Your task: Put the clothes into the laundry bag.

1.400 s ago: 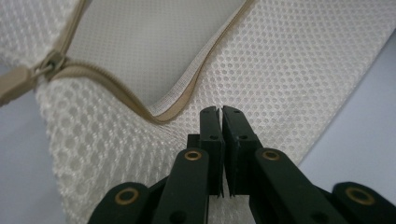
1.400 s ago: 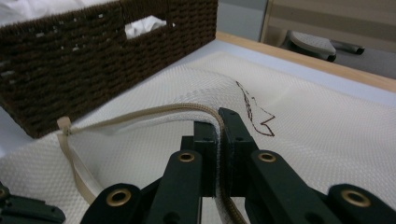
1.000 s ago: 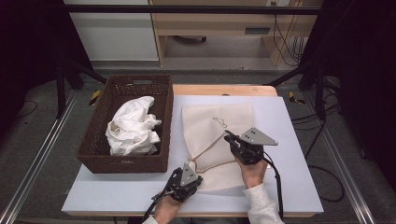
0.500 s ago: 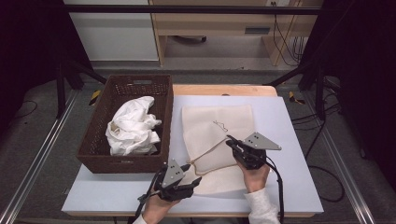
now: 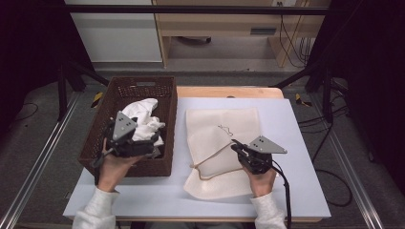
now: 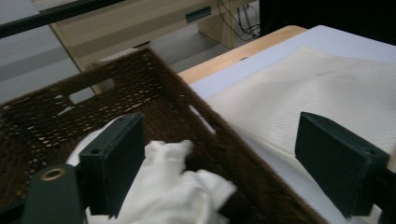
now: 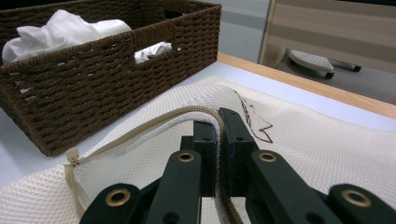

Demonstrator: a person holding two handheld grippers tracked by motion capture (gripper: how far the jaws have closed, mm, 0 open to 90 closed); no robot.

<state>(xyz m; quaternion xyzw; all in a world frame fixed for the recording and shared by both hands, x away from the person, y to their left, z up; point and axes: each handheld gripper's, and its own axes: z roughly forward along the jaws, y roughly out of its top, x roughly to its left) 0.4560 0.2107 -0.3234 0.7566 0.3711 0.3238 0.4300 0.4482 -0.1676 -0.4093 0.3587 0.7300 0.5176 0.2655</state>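
Over the basket (image 5: 95,157) the left gripper (image 5: 154,143) had just opened, empty, ready for the white cloth (image 5: 143,119); the right gripper (image 5: 237,149) pinched the mesh bag (image 5: 229,129) rim

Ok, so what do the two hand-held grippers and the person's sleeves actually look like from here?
Both are black two-jaw tools. The left hand-held gripper and the right hand-held gripper each carry a grey three-cornered plate on top. The right gripper view shows flat rectangular black fingers on arms with brass-coloured pivot rings. A black cable trails from the right one. The person wears white ribbed sleeves.
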